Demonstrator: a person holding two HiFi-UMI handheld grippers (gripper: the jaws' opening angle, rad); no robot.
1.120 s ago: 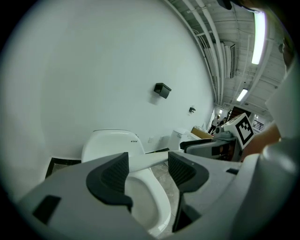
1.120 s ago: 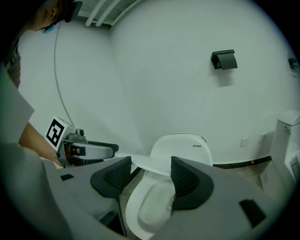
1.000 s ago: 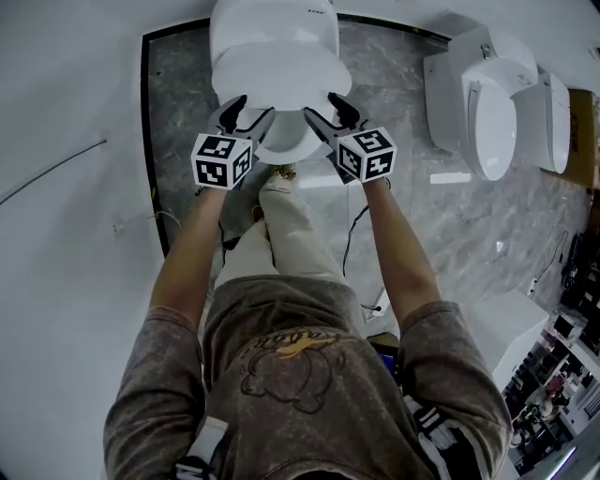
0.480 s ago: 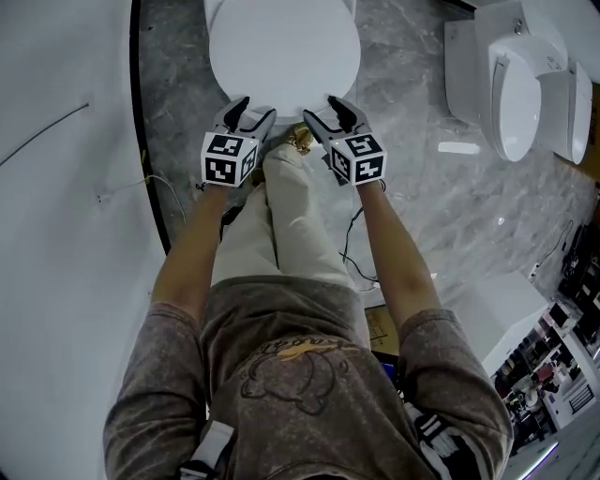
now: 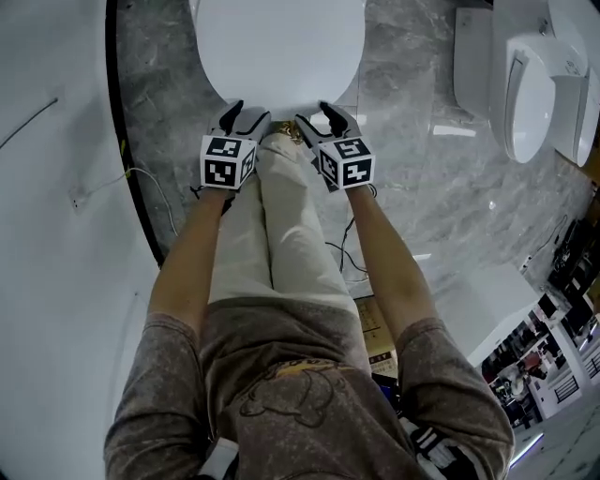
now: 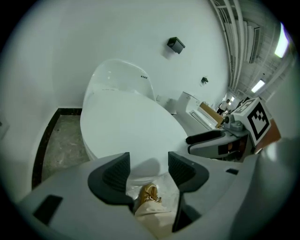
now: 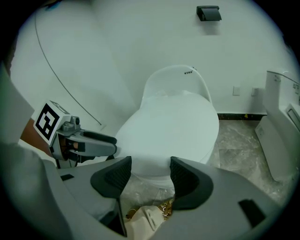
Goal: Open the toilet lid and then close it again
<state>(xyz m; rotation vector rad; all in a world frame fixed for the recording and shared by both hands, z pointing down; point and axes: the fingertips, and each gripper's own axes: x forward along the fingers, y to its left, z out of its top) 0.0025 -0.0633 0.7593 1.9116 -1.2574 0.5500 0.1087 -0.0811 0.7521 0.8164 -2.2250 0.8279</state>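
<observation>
The toilet lid (image 5: 281, 47) lies flat and shut on its bowl at 12 o'clock in the head view, a white oval on the grey marble floor (image 5: 403, 141). The left gripper (image 5: 246, 117) and the right gripper (image 5: 317, 117) sit side by side at the lid's near rim, at about 6 o'clock of the oval, both pointing at it. In the left gripper view the jaws stand apart and released, with nothing clamped. The front rim of the lid (image 6: 126, 126) shows in the gap just beyond the pads, and a tan shoe (image 6: 149, 192) sits below. The right gripper (image 6: 211, 138) shows at 3 o'clock in that view. In the right gripper view the jaws are likewise spread and grasp nothing, the lid (image 7: 173, 126) lies straight ahead at 12 o'clock, and the left gripper (image 7: 89, 140) shows at 9 o'clock. Whether either gripper touches the rim cannot be told. A second toilet (image 5: 525, 84) stands at 2 o'clock in the head view, well apart. A black box (image 7: 208, 12) hangs on the wall above the cistern.
</observation>
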